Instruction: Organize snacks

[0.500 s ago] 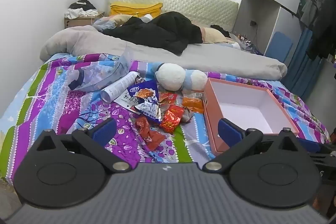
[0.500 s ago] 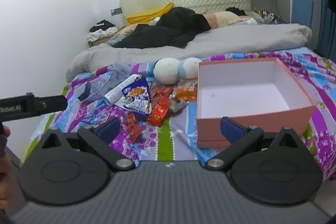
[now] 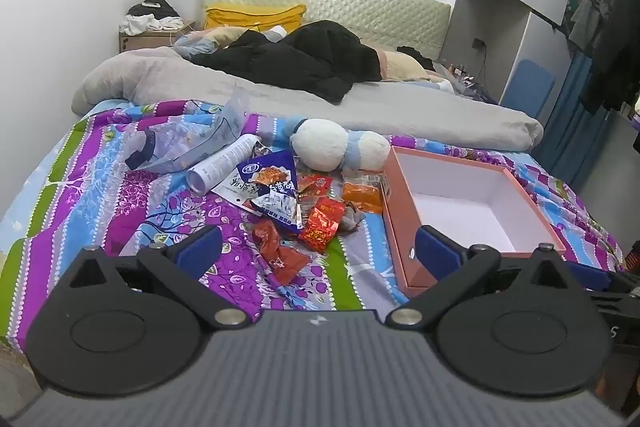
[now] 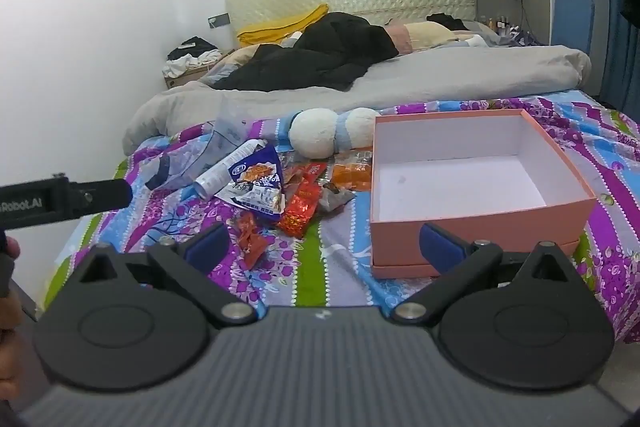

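Left wrist view, left gripper [image 3: 316, 247] wide open and empty, snacks [image 3: 316, 203] piled on the bed [image 3: 80, 195], pink box [image 3: 404, 227] right of them, right gripper [image 4: 324, 241] wide open too, empty, near the box.

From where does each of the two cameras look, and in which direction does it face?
Left wrist: sits on the left gripper, facing down over the bed at the snack packets; its own open fingers show.
Right wrist: sits on the right gripper, facing the pink box; its open fingers, the left gripper's finger and part of a hand show.
Shared: packets, box, plush toy.
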Motion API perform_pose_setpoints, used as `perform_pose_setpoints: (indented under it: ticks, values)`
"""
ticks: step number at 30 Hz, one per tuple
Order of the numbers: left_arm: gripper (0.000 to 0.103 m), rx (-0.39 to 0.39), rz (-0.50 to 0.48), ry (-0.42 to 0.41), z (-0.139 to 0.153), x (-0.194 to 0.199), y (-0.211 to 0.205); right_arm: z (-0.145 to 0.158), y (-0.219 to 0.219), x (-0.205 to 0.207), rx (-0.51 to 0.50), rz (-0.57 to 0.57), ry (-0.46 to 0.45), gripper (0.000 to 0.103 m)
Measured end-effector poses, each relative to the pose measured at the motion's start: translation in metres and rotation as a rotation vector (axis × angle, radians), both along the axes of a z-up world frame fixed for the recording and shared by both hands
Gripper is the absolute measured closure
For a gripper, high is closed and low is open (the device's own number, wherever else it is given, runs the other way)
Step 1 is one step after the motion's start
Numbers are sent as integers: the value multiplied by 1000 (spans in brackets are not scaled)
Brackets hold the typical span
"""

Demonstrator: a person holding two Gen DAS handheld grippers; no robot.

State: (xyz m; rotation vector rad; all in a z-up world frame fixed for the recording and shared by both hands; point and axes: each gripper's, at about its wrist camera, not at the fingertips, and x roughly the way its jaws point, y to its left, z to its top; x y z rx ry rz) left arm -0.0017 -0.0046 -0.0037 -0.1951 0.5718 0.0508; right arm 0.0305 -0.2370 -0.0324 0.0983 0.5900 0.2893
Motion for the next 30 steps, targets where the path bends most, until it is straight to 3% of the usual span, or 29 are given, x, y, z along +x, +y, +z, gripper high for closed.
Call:
perform_pose_setpoints:
  ticks: [30]
  values:
    - [0, -19, -9, 15, -3, 1, 5, -2, 3, -3, 10, -5, 10, 0]
